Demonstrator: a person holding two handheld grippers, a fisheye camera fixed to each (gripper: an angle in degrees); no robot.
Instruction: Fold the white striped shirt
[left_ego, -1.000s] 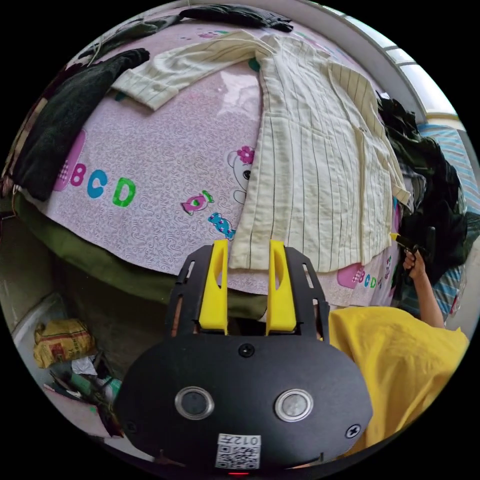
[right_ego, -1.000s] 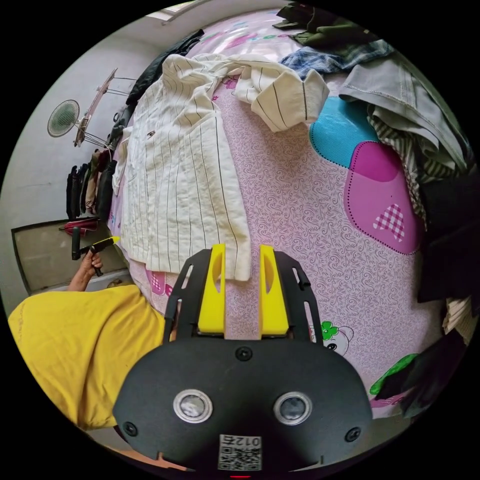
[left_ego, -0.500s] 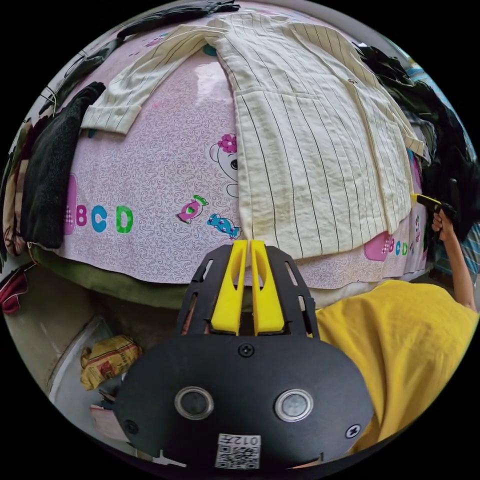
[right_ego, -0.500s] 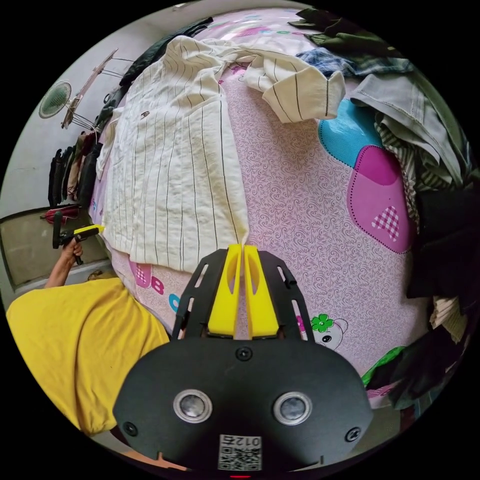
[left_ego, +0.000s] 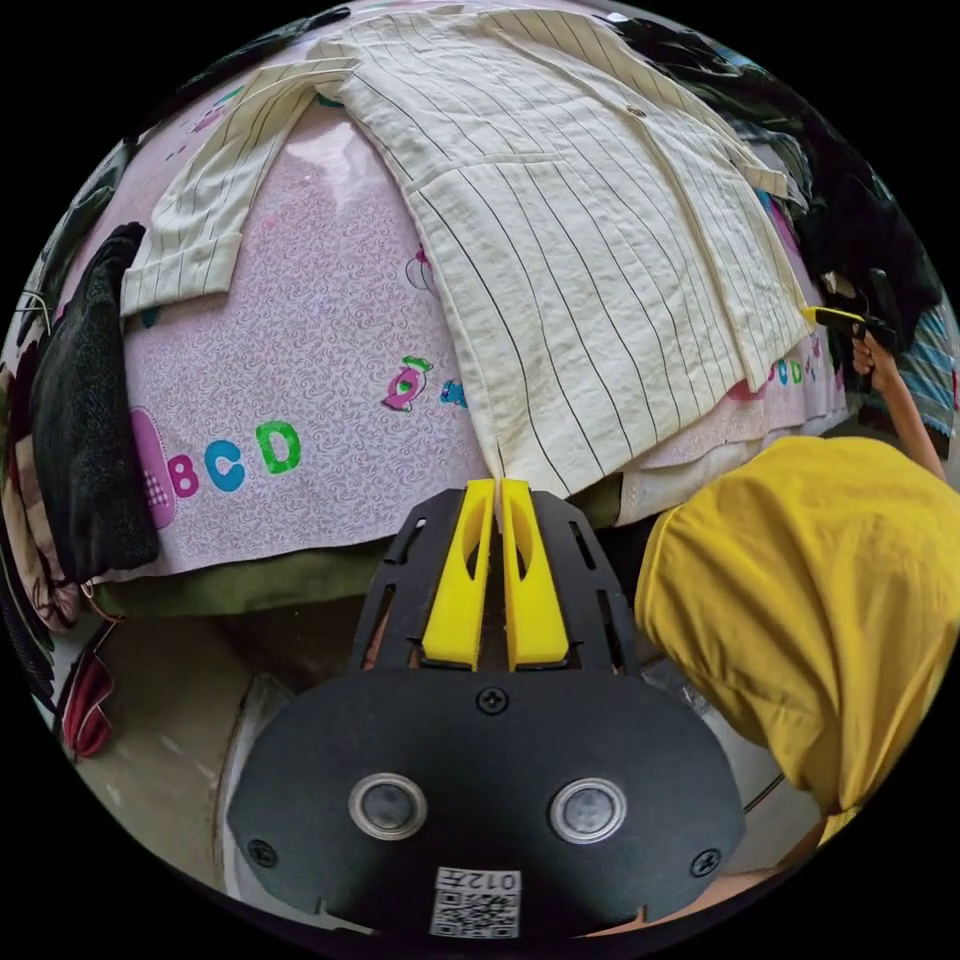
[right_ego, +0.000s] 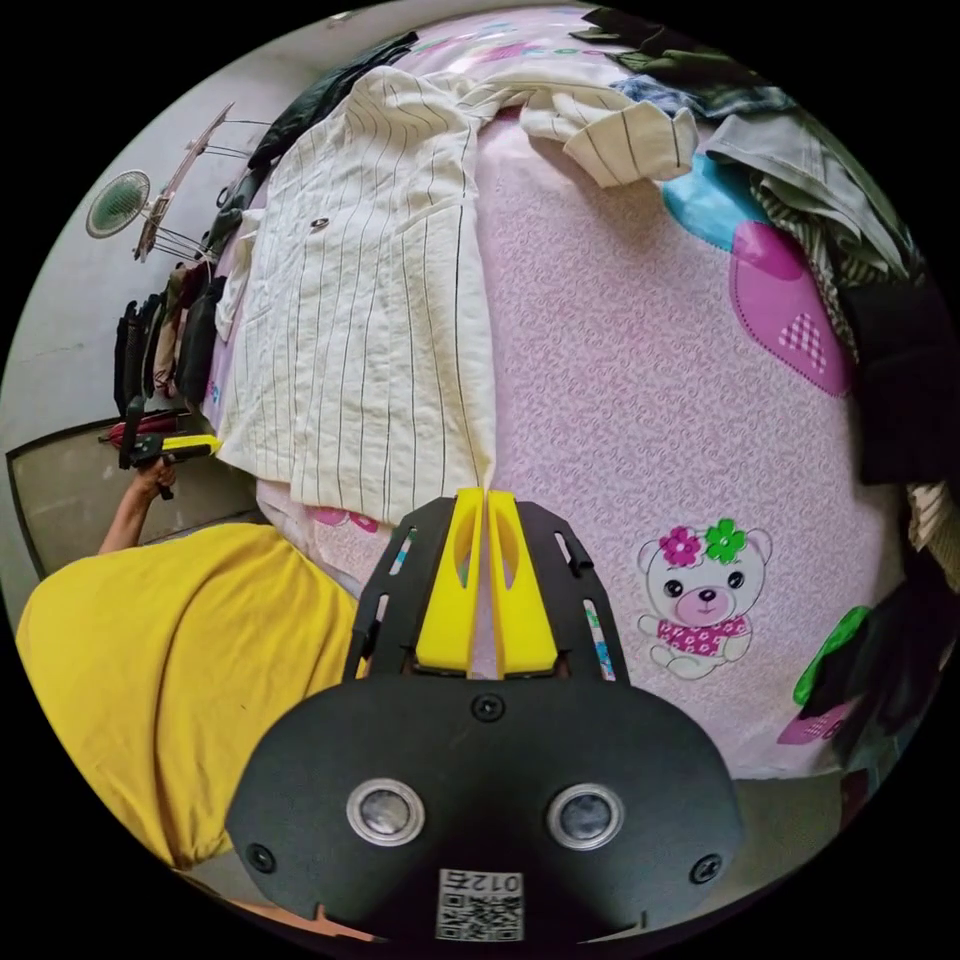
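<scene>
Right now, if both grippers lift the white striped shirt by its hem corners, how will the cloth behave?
The white striped shirt looks thin and creased, so it will probably sag between the left gripper and the right gripper. Its sleeve lies loose on the bedsheet and would likely trail behind.

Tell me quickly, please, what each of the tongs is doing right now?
Left tongs: closed on a hem corner of the white striped shirt.
Right tongs: closed on the other hem corner.
</scene>
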